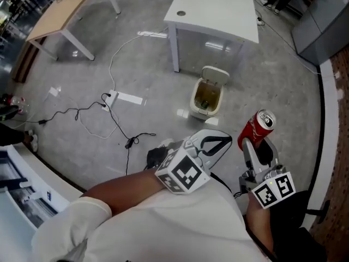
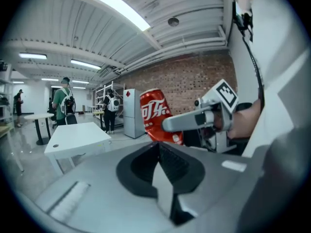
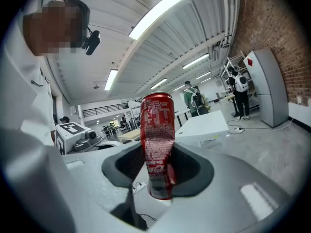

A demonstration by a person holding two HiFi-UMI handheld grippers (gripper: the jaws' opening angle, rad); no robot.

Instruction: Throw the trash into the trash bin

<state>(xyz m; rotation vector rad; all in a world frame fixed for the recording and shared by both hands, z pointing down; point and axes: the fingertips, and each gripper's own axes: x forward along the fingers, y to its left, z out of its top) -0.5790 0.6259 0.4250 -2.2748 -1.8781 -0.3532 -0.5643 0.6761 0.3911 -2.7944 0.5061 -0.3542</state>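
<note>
My right gripper (image 1: pixel 253 146) is clamped on a dented red soda can (image 1: pixel 257 127), and my left gripper (image 1: pixel 215 145) just beside it has its dark ribbed pads together on nothing. Farther out on the glossy grey floor (image 1: pixel 147 70), the cream plastic trash bin (image 1: pixel 196 98) stands lid-up with dark litter inside, near the white table (image 1: pixel 218 7).

right gripper (image 1: pixel 255 146): lower right, jaws gripping red can (image 1: pixel 258 127), can's top end up | left gripper (image 1: pixel 217 144): lower centre, holds nothing | trash bin (image 1: pixel 194 98): frame centre, lid raised, on floor just below white table (image 1: pixel 218 7) | power strip (image 1: pixel 112 98) with cables: left of centre
</note>
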